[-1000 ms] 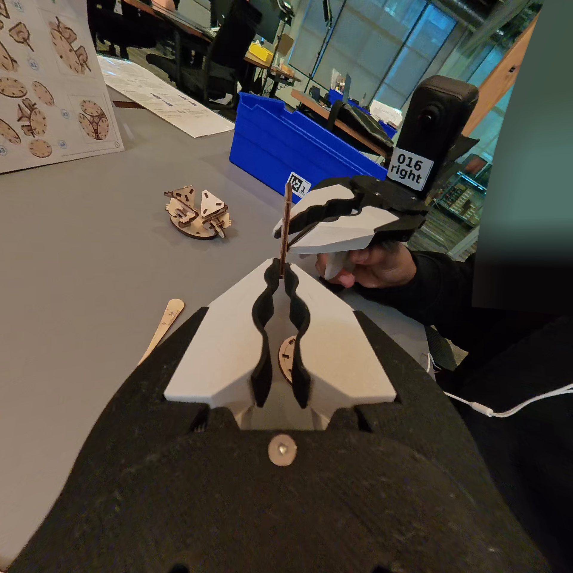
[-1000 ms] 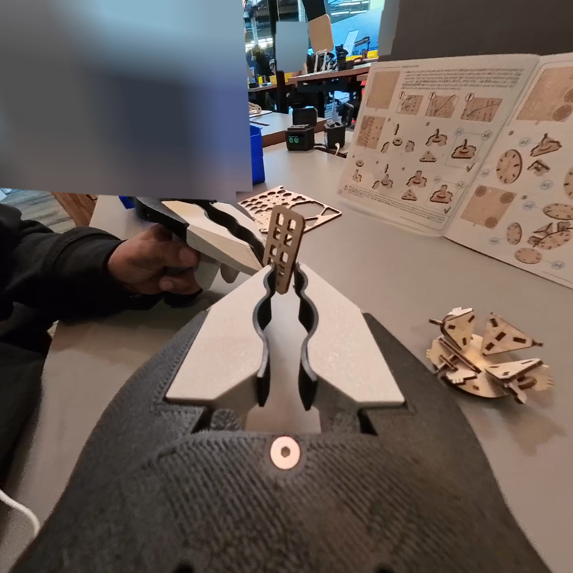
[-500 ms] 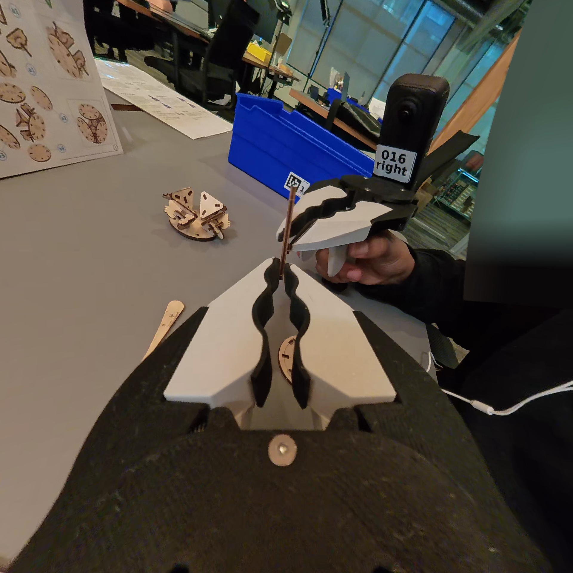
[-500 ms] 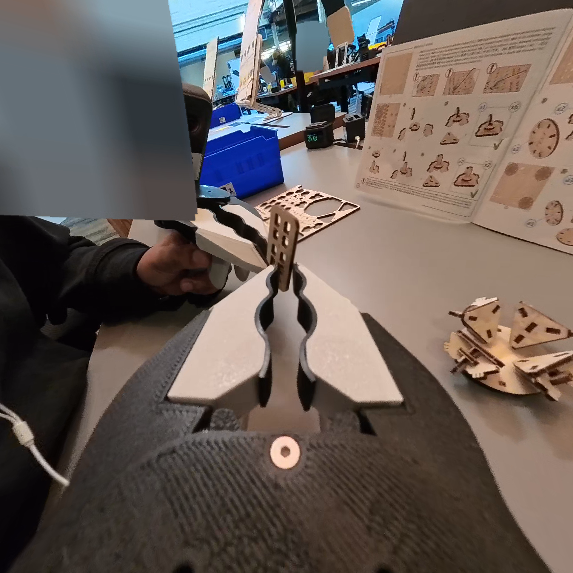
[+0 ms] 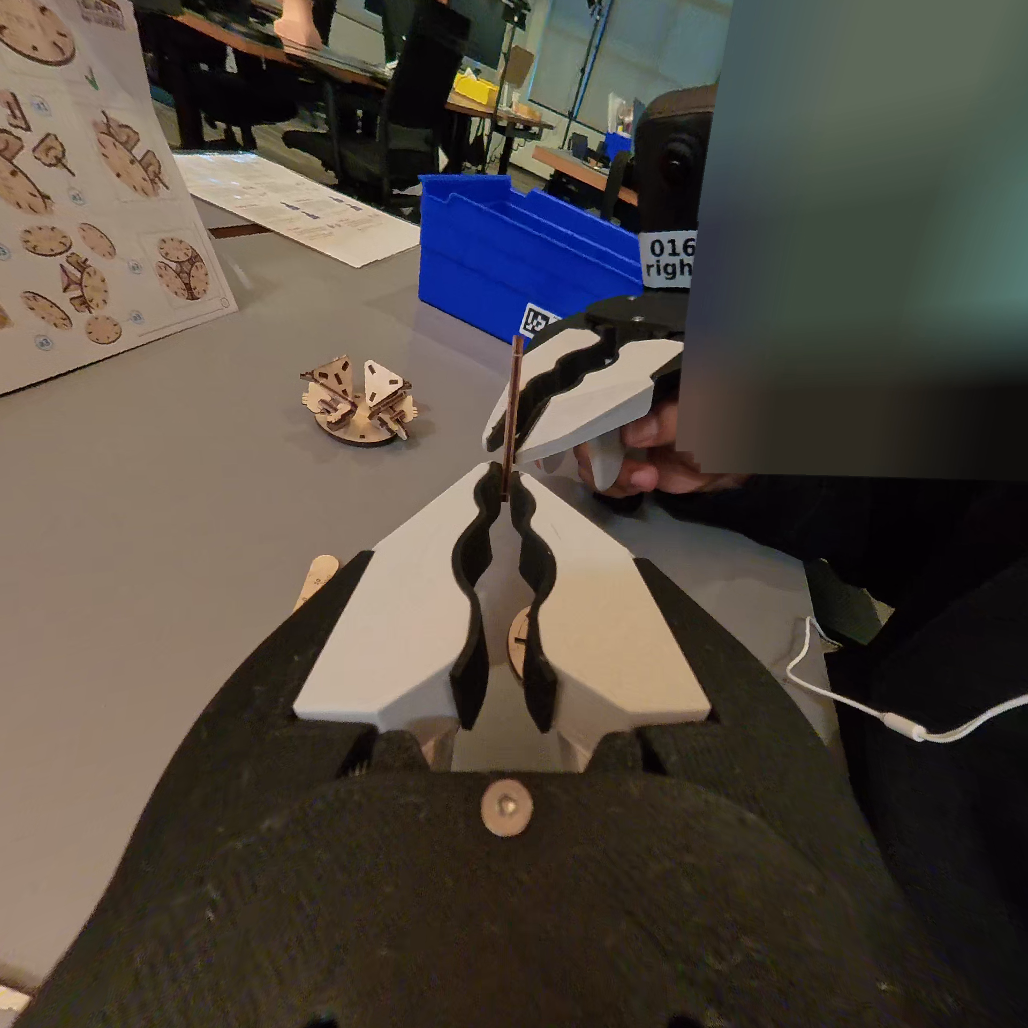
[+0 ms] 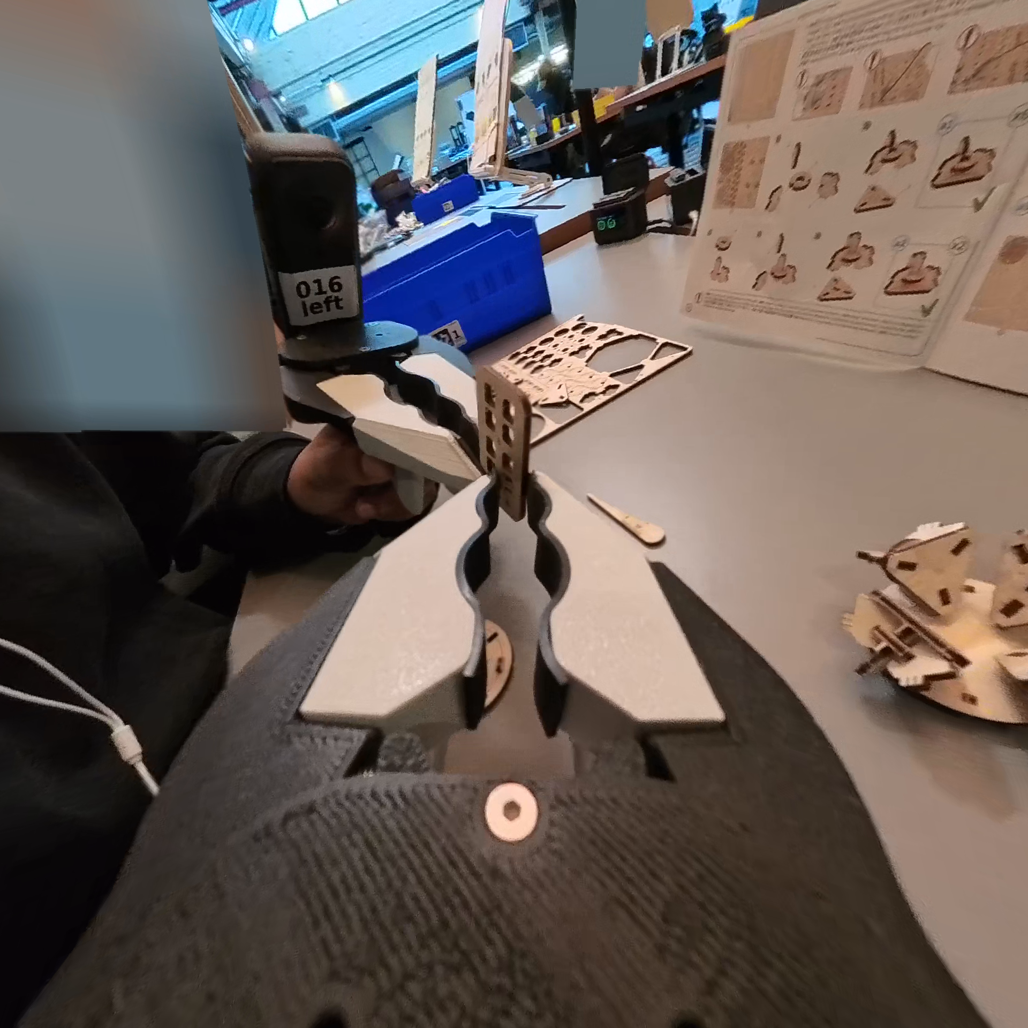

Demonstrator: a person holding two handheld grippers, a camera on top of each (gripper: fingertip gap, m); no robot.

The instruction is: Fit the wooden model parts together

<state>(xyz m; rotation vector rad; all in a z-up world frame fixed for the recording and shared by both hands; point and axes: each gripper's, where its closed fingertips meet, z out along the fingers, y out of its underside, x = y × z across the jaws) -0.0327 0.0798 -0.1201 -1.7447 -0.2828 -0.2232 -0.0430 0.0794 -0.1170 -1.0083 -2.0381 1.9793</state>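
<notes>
With both tools meeting tip to tip, the left gripper and right gripper each clamp the thin perforated plywood strip upright (seemingly a shared hold) above the grey table.

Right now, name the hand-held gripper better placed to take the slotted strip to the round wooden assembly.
Probably right. Both pinch the slotted strip, but the round wooden assembly sits just beside the right hand-held gripper, farther ahead of the left hand-held gripper.
</notes>
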